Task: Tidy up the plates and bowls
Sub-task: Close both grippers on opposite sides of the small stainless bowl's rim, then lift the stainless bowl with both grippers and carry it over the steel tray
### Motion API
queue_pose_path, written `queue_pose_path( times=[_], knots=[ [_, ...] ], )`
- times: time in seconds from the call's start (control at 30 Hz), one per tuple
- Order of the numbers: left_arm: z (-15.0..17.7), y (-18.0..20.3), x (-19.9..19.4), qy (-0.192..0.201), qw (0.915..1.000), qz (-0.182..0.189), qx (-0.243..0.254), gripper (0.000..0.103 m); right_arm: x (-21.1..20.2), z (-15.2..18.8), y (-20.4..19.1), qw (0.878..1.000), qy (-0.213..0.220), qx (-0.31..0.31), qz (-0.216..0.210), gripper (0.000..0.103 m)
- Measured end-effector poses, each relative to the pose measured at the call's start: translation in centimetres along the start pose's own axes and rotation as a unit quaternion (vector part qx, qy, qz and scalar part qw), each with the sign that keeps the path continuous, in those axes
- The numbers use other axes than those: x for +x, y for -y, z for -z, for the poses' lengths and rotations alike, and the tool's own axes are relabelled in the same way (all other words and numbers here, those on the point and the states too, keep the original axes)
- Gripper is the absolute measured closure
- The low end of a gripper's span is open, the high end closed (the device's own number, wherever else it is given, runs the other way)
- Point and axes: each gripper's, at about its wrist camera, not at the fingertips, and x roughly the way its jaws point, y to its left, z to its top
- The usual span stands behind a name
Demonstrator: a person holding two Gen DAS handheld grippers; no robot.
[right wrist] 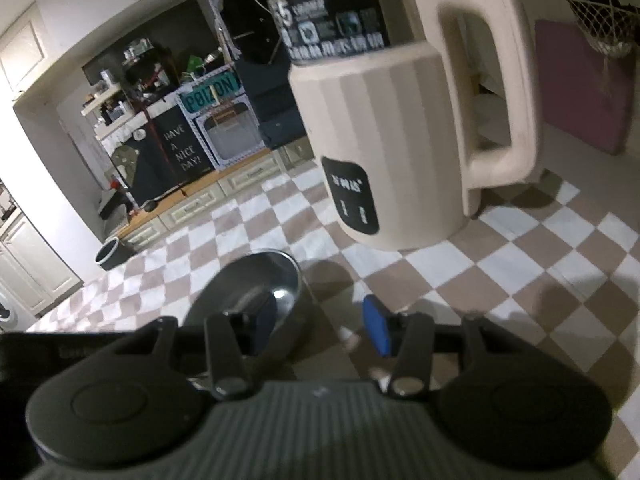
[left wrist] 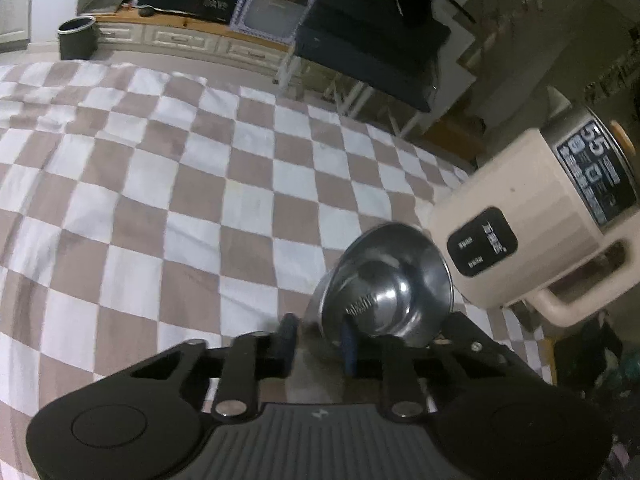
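Observation:
In the left wrist view a steel bowl (left wrist: 386, 280) stands on the checked cloth (left wrist: 160, 200), right beside a cream kettle (left wrist: 520, 216). My left gripper (left wrist: 318, 336) has narrowed onto the bowl's near wall, with one blue pad (left wrist: 347, 340) inside the rim and the other against the outside. In the right wrist view a steel bowl (right wrist: 256, 296) sits left of the kettle (right wrist: 392, 140). My right gripper (right wrist: 320, 320) stands wide across its right wall, one finger inside and the blue pad (right wrist: 376, 328) outside, neither pressing. I cannot tell whether both views show the same bowl.
The kettle stands tall close behind the bowl. The checked cloth (right wrist: 520, 272) spreads wide to the left and front. Beyond its far edge are a dark bin (left wrist: 78, 38), a low cabinet (left wrist: 192, 40) and a purple cushion (right wrist: 588, 88).

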Motion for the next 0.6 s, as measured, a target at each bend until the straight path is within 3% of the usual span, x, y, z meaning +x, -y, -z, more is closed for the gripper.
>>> queue_pose_path(
  times=[0.3,0.4,0.47,0.6],
  knots=[
    [0.5,0.3,-0.6,0.011,0.9935,-0.013,0.113,0.098,-0.2,0.3,-0.5,1.0,-0.004,-0.012,0.001,0.055],
    [0.6,0.2,-1.0,0.013,0.9895,-0.018,0.143,0.098,0.1,0.5,-1.2,0.999,-0.013,-0.032,0.001,0.071],
    [0.6,-0.1,-1.3,0.013,0.9889,-0.02,0.147,0.098,0.5,0.8,-1.8,0.998,-0.031,-0.05,-0.001,0.093],
    [0.8,-0.7,-2.0,0.013,0.9888,-0.025,0.147,0.098,0.2,1.4,-3.3,0.994,-0.048,-0.098,0.005,0.094]
  ],
)
